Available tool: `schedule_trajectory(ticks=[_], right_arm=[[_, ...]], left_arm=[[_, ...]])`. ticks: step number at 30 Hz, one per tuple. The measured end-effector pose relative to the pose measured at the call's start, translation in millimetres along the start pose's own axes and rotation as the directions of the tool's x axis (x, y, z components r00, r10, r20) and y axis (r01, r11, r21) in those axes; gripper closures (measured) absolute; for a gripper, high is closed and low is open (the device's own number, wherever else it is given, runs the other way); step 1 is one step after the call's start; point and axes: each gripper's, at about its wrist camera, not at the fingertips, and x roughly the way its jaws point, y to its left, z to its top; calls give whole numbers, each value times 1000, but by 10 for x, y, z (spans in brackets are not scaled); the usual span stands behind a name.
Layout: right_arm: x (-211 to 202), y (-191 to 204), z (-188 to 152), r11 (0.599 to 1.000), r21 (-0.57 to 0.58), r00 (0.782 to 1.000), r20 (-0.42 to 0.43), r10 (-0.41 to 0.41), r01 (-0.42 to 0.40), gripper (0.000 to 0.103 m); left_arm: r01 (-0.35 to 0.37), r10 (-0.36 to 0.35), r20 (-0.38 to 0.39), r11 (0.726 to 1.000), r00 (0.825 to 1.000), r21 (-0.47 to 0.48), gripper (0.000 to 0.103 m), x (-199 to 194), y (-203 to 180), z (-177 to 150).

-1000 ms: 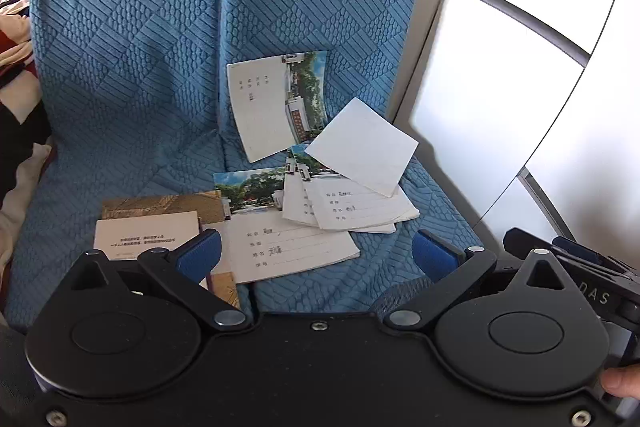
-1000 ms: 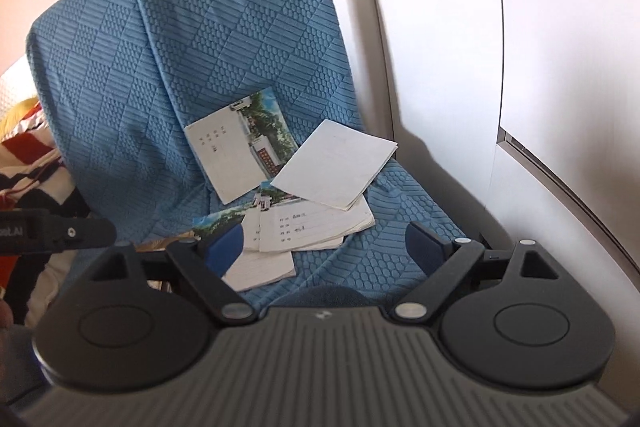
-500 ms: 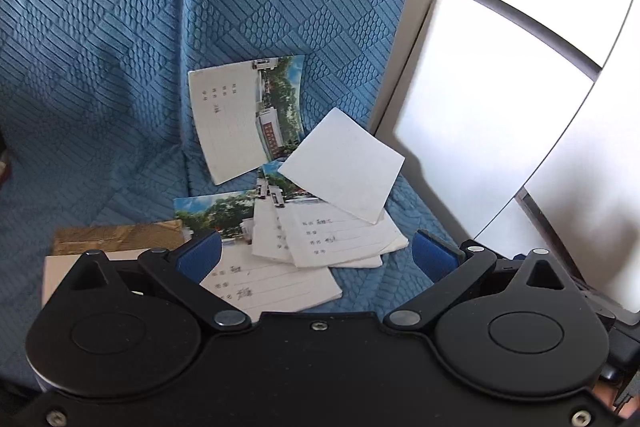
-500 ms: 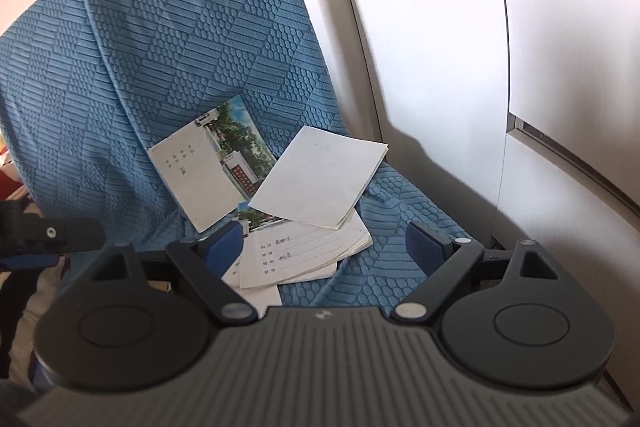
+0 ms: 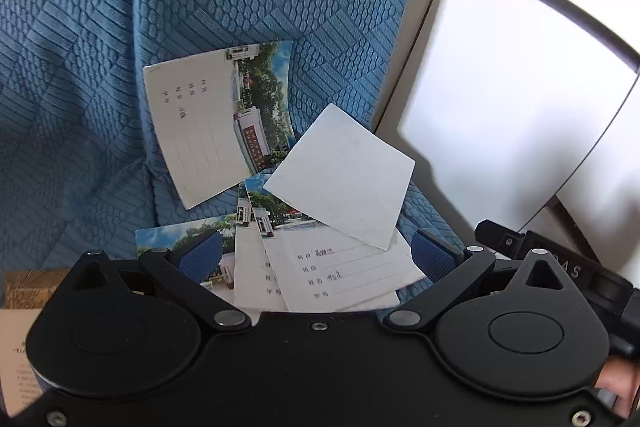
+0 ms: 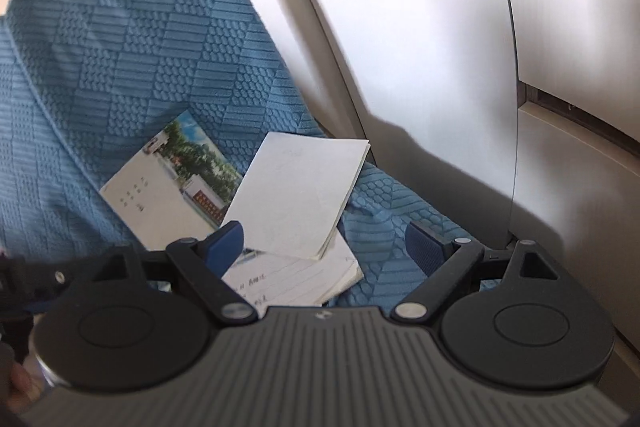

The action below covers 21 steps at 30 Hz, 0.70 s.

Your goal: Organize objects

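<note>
Loose notebooks scattered on a blue-covered seat, both tongs spread wide above them.

A blank white booklet (image 5: 344,179) lies tilted atop the overlapping notebooks (image 5: 336,275); another notebook (image 5: 216,123) leans on the seat cover (image 5: 100,47). Left gripper (image 5: 316,259) and right gripper (image 6: 324,247) hover over the pile, jaws apart, gripping nothing.

The left hand-held gripper (image 5: 316,255) fills the bottom of the frame, its blue pads spread wide with nothing pressed between them, above a loose pile of notebooks (image 5: 332,275) on a blue quilted seat (image 5: 200,7). One notebook (image 5: 208,131) leans against the seat back at centre, and a blank white one (image 5: 344,175) lies tilted on the pile to its right. A brown booklet (image 5: 28,287) shows at the lower left edge, and a white wall panel (image 5: 500,87) fills the right.
</note>
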Motion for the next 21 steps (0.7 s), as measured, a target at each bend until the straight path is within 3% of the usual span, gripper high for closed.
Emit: schedule_trajectory(ticks=[10, 21], right_arm=[[618, -193, 139, 994, 102, 996, -72, 47, -39, 14], [1270, -95, 283, 995, 21, 987, -131, 96, -94, 14]], left_arm=[[22, -21, -56, 1000, 998, 16, 2, 759, 51, 168], [7, -5, -86, 1000, 996, 23, 2, 1477, 162, 297]])
